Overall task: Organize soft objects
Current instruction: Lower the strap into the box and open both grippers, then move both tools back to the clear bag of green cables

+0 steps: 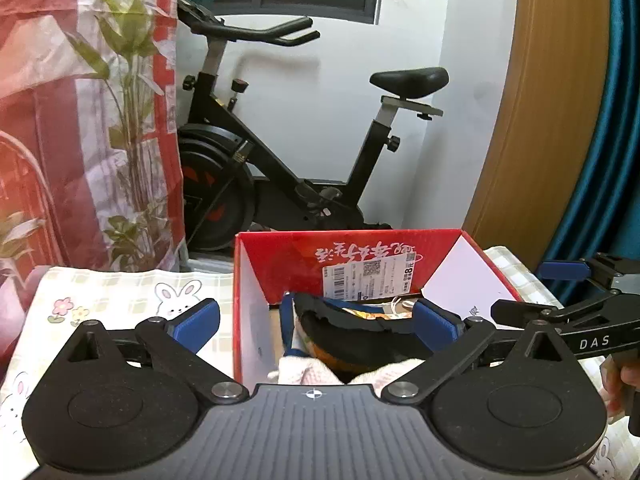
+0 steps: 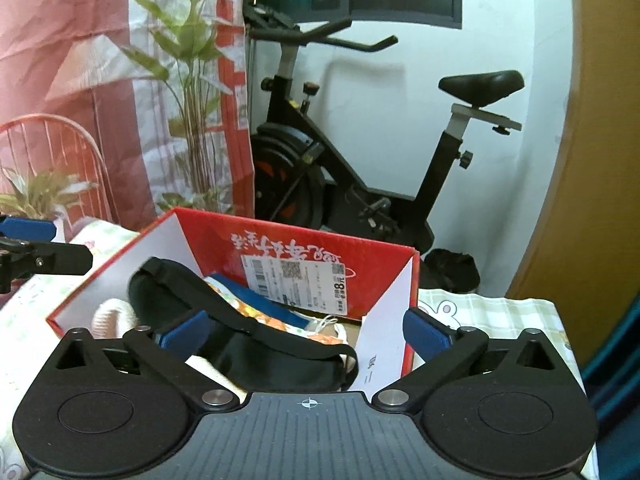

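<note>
While I look along my left gripper, its blue pads spread wide and grip nothing; the glossy red box holds a floppy black mask over knitted cream cloth. From my right gripper, equally wide and empty, the mask sags inside the rim, checked cloth beside.

A black eye mask lies slack atop a cream towel and a colourful pouch inside the open red box, just beyond and between the spread jaws.
</note>
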